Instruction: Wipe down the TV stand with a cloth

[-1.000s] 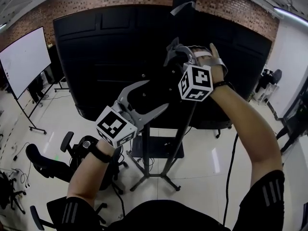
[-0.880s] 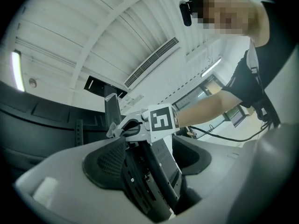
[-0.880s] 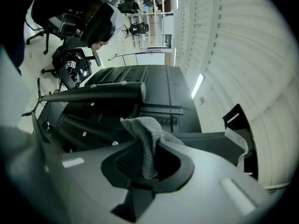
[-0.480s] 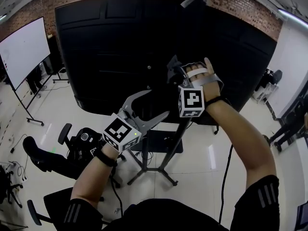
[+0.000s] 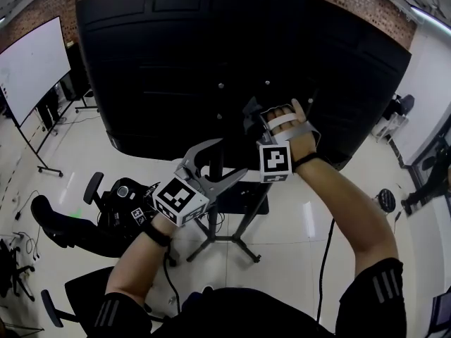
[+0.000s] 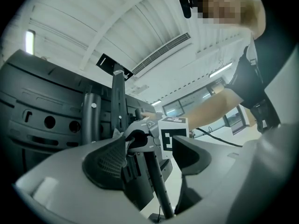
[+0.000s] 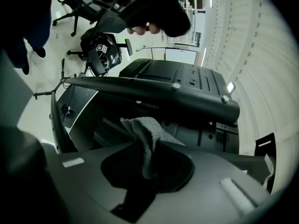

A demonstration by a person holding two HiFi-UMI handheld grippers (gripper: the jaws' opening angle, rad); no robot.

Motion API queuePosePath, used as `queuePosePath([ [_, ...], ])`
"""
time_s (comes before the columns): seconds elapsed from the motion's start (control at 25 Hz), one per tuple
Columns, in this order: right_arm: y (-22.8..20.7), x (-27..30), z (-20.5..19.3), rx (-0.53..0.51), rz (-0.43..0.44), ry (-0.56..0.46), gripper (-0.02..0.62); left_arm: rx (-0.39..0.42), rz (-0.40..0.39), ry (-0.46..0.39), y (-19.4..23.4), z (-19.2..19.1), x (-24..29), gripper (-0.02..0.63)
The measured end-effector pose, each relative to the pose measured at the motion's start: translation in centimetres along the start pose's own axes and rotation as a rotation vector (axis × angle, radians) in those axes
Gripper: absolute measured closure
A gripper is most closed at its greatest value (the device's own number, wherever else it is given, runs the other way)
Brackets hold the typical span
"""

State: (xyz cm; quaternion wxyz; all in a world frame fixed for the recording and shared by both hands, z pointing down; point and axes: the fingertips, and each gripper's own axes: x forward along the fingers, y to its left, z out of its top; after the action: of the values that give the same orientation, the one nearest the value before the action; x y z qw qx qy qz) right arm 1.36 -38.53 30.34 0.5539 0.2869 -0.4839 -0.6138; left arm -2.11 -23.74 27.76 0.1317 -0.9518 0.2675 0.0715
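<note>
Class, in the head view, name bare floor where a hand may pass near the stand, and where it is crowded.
Free: pale floor between the black metal stand legs and the black cable, and between the whiteboard and the black TV back. Crowded: black office chairs left of the stand; left gripper and right gripper, holding the grey cloth, at its pole.

Reaches both arms forward. Holds left gripper (image 5: 224,159) lower, jaws apart and empty. Lifts right gripper (image 5: 252,113) higher, wrist bent, jaws clamped on a cloth (image 7: 145,139).
</note>
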Motion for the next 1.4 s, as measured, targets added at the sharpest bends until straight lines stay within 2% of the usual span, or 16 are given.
queuePosePath([
  [0.2,2.9,0.5,0.9,-0.030,0.039,-0.003,0.540,-0.009,-0.007,0.019,-0.4,-1.6,-0.3,0.268],
  [0.52,6.0,1.2,2.1,-0.020,0.072,-0.012,0.540,-0.023,-0.012,0.056,-1.0,-4.2,-0.2,0.268],
  [0.76,9.4,1.6,3.2,-0.030,0.131,-0.039,0.540,-0.071,0.010,0.083,-0.9,-6.6,-0.5,0.268],
  [1.0,10.6,1.4,3.7,0.019,0.156,-0.062,0.540,-0.088,0.018,0.102,-1.1,-7.6,-0.6,0.268],
  [1.12,10.3,0.5,4.1,0.111,0.156,-0.117,0.540,-0.103,0.028,0.103,-1.1,-8.0,-0.5,0.268],
  [1.32,6.6,-3.3,3.7,0.478,0.139,-0.259,0.540,-0.095,0.033,0.075,-1.4,-6.6,0.2,0.268],
  [1.4,5.0,-5.0,2.6,0.585,0.106,-0.301,0.538,-0.076,0.027,0.054,-1.7,-5.4,0.8,0.268],
])
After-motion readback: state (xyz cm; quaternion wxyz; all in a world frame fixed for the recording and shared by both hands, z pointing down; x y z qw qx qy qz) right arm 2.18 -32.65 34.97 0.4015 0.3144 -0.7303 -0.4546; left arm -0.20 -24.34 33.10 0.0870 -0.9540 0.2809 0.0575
